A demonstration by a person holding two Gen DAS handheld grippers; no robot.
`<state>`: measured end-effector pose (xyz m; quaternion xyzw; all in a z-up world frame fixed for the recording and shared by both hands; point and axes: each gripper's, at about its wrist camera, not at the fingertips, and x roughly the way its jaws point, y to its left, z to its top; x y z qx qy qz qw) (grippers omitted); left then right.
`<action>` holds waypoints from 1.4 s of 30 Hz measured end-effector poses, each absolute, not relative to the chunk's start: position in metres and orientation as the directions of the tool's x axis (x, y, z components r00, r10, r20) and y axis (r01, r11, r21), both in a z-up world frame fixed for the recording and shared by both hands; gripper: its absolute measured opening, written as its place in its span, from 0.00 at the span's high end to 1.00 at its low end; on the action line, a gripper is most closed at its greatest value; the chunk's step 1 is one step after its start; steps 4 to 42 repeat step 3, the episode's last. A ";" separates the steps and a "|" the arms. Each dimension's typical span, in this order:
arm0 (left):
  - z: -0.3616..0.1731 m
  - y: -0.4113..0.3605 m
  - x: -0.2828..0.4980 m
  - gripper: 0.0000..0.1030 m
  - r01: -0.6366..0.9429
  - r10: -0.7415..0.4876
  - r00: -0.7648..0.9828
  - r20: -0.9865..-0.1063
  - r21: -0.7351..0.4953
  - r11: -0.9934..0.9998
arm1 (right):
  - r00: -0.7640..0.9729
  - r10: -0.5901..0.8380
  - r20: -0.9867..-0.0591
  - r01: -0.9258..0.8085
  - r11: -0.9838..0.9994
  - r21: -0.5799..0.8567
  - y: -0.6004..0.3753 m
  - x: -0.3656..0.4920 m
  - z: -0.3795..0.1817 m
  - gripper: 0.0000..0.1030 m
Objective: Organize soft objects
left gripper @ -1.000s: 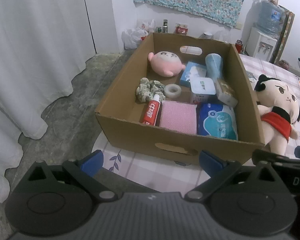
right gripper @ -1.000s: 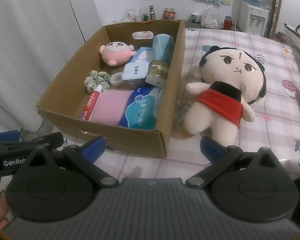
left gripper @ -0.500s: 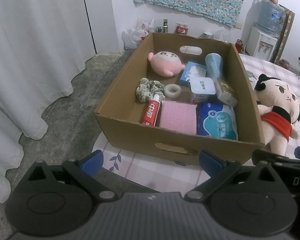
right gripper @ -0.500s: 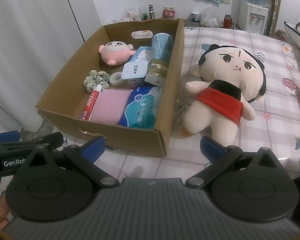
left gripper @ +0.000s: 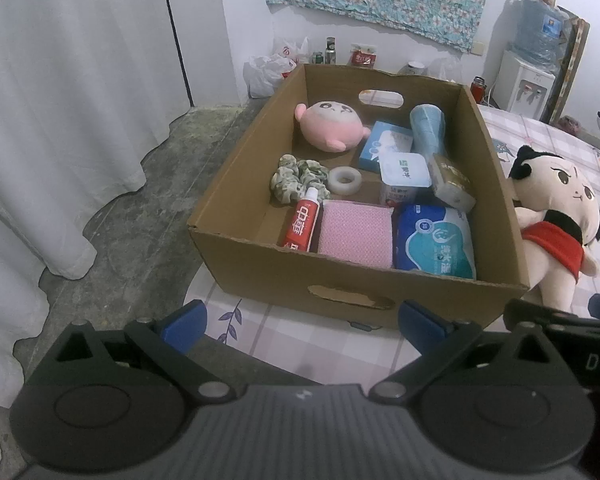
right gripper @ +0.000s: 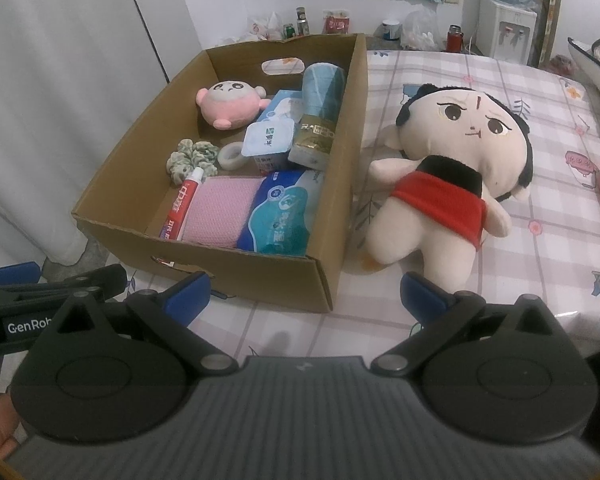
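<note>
Hiding half its doll at 3 o'clock, the box holds a pink plush; both grippers gape, empty.

I'm seeing a brown cardboard box on the pink-checked table; at three o'clock, a cream doll in red and black. Inside: pink plush, pink cloth, red toothpaste tube, teal-blue pack.

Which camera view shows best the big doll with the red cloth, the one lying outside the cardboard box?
The right wrist view: the doll lies there whole on the checked cloth, face and limbs visible beside the box. In the left wrist view it sits at the frame edge, partly hidden behind the box wall.
</note>
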<state>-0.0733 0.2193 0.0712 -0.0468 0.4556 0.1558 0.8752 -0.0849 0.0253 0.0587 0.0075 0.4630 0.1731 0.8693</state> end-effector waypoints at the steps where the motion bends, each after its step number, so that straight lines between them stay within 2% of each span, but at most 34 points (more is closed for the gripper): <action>1: 0.071 0.220 -0.074 0.01 -0.315 0.229 0.536 -0.812 0.059 0.947 | 0.511 0.308 -0.802 -0.294 0.940 0.174 0.025 -0.085 0.059 0.01; 42: 0.071 0.219 -0.073 0.01 -0.315 0.229 0.535 -0.813 0.060 0.947 | 0.510 0.309 -0.803 -0.294 0.940 0.175 0.025 -0.085 0.058 0.01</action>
